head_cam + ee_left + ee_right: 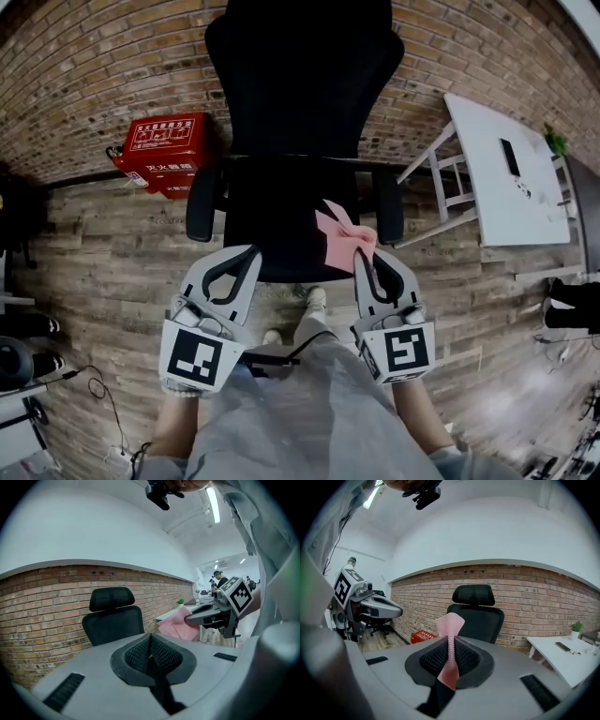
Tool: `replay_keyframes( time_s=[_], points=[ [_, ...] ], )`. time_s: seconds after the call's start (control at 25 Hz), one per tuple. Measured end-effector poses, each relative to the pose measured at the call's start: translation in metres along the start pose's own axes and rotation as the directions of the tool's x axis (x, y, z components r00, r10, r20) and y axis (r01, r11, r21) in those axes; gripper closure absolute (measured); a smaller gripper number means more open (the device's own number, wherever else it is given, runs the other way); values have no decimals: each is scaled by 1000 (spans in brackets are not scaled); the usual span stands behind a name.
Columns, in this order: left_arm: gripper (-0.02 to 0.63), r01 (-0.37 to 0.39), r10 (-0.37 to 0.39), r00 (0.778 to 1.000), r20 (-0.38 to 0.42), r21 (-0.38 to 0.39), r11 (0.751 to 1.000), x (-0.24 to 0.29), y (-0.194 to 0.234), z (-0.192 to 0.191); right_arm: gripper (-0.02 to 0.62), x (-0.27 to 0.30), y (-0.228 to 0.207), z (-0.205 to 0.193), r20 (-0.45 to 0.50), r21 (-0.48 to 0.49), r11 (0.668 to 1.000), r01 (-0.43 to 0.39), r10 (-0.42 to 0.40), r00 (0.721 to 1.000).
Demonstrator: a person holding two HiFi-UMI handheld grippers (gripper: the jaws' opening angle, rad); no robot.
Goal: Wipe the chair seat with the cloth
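Observation:
A black office chair (291, 112) stands against the brick wall, its seat (277, 220) right in front of me. My right gripper (367, 255) is shut on a pink cloth (343, 236), which hangs over the seat's front right part. In the right gripper view the cloth (450, 641) is pinched between the closed jaws and sticks up past them. My left gripper (244, 255) hovers at the seat's front left edge, shut with nothing in it. The left gripper view shows the chair (115, 616), the cloth (176, 625) and my right gripper (208, 617) at its right.
A red box (164, 150) lies on the wood floor left of the chair. A white table (502, 173) stands to the right, with a dark phone-like thing on it. The chair's armrests (202, 202) flank the seat. My feet (314, 300) are just under the seat's front edge.

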State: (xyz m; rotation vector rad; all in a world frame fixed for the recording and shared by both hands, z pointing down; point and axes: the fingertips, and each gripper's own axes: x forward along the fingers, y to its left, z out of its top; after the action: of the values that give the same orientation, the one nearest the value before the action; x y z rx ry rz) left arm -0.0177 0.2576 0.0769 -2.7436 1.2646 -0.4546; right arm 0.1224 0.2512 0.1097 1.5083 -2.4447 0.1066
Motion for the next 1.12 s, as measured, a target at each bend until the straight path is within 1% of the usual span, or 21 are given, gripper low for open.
replay_keyframes(
  time_s=[0.32,0.48,0.6,0.68,0.76,0.92,1.04,1.12],
  points=[
    [588,-52,52,999,-9,9,999,64,18,17,543,46,-55,8,5,-16,997,-69,69,998],
    [588,-88,88,996,-14,3,996,92,25,27,543,66,-79,19,46,-19,994,-105,106,993],
    [588,-118,118,993,-21,0,993,110,30,32,543,77,-93,13,6,-25,990,-142,142,990],
    [588,-137,136,990,-28,-4,991,121,32,34,543,85,-102,17,31,-32,987,-159,160,987],
    [588,-157,156,987,-34,-10,988,131,34,36,543,93,-109,21,53,-35,983,-179,181,982],
    [588,-179,179,982,-55,1,984,146,34,37,543,105,-117,17,36,-37,973,-226,227,973],
    [588,-196,195,978,-71,-11,980,154,36,33,543,116,-121,15,39,-30,970,-242,243,969],
    [588,-203,202,977,-75,-17,979,158,40,30,543,122,-122,11,23,-26,968,-250,250,968]
  ],
)
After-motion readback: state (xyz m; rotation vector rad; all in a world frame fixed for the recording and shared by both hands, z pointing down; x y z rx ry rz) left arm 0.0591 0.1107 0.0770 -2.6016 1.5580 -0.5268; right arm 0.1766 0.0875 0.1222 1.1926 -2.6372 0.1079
